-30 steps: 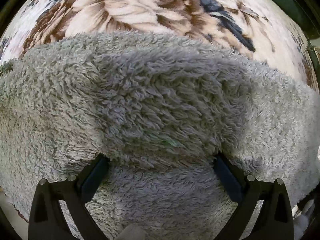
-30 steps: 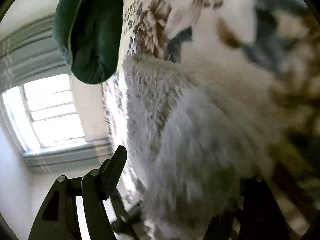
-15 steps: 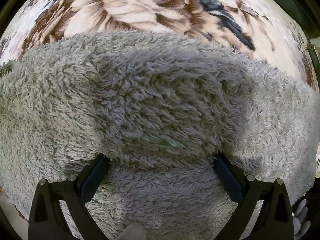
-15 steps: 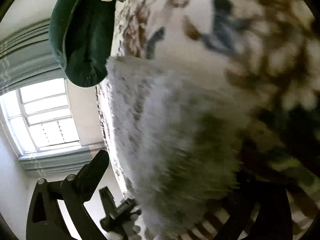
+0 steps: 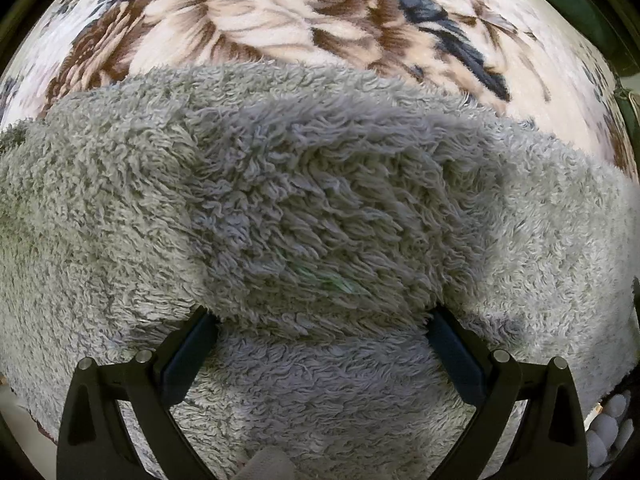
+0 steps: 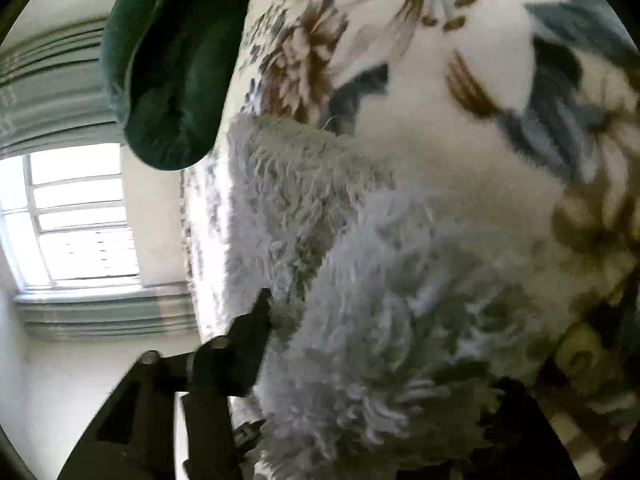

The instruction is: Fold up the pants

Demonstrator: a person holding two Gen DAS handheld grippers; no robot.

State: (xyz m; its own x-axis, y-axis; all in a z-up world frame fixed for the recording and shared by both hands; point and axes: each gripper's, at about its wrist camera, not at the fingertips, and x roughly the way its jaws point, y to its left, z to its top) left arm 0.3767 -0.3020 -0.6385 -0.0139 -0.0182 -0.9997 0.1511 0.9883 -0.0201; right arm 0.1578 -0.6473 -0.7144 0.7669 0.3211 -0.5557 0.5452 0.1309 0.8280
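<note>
— On the floral blanket (image 5: 256, 36): grey fleece pants (image 5: 320, 200), spread wide, one fold humped up between the left gripper (image 5: 320, 320) jaws.
— Gripped?
— Pinched, jaws set wide around the thick fold, pointing straight down.
— And over by the window (image 6: 80, 216)?
— Right gripper (image 6: 380, 360) closing, pants edge bunched between the jaws; blurred, far finger hidden. Green cushion (image 6: 168, 72) beyond.
</note>
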